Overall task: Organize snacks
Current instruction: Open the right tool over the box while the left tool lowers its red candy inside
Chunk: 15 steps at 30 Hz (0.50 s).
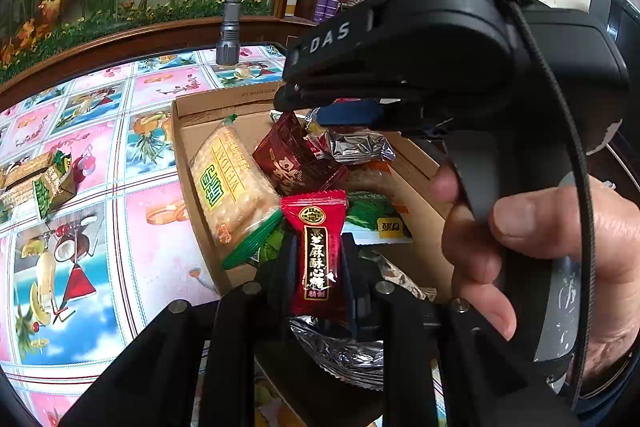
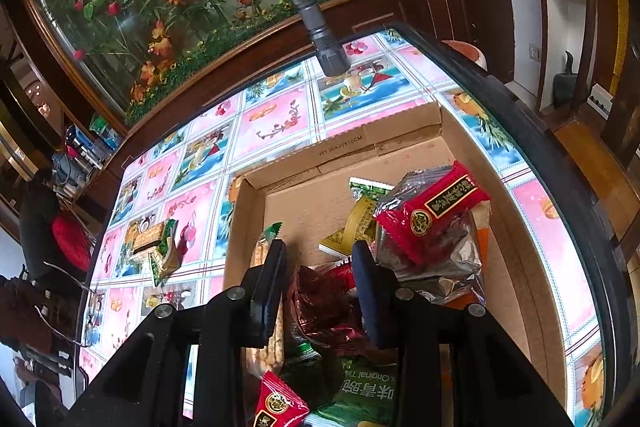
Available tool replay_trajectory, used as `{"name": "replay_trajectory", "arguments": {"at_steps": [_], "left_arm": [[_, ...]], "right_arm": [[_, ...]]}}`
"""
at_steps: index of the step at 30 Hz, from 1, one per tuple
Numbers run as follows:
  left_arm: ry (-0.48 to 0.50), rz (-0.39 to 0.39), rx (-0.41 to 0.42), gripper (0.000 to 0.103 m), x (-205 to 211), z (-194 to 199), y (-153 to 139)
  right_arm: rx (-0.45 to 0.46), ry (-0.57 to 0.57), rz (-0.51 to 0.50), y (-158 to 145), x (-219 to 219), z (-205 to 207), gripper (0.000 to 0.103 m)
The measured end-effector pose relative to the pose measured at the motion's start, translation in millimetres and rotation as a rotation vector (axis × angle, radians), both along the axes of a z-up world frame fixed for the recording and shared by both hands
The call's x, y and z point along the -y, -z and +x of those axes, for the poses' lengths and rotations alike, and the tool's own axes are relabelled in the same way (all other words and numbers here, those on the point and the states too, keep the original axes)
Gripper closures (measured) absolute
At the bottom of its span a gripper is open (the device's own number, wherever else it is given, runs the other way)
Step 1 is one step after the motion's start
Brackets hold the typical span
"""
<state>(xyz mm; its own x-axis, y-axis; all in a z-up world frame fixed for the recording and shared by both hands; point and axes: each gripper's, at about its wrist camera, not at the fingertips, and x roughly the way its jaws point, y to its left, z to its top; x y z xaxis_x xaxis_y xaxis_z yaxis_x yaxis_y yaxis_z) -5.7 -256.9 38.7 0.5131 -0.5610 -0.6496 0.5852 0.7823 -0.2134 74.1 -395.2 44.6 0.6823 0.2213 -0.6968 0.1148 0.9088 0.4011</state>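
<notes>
Left hand-held gripper (image 1: 316, 267) clamps red candy packet (image 1: 314, 247); right hand-held gripper (image 2: 318, 269) open, empty, over cardboard box (image 2: 400, 131).

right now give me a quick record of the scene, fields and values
left gripper: shut on a red candy packet, above the box
right gripper: open, over the snack pile, holding nothing
cardboard box: open, on the table, holds mixed snacks
cracker pack: lying in the box by its left wall
outside box: snack packets on the tablecloth
flashlight: standing at the table's far edge
</notes>
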Motion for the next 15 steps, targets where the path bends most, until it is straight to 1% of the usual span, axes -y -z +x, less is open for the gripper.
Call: {"name": "replay_trajectory", "arguments": {"at_steps": [7,10,12,15], "left_arm": [[0.0,-0.012,-0.009,0.079,-2,2,-1],[-0.009,-0.019,-0.009,0.073,-6,3,-2],[-0.02,-0.027,-0.009,0.066,-8,4,-3],[-0.029,-0.044,-0.006,0.059,-12,5,-6]], "right_arm": [[0.018,0.006,0.01,-5,0,-2,0.066],[0.028,0.01,0.009,-9,0,-5,0.066],[0.035,0.015,0.011,-10,1,-7,0.066],[0.046,0.027,0.02,-13,5,-10,0.065]]}}
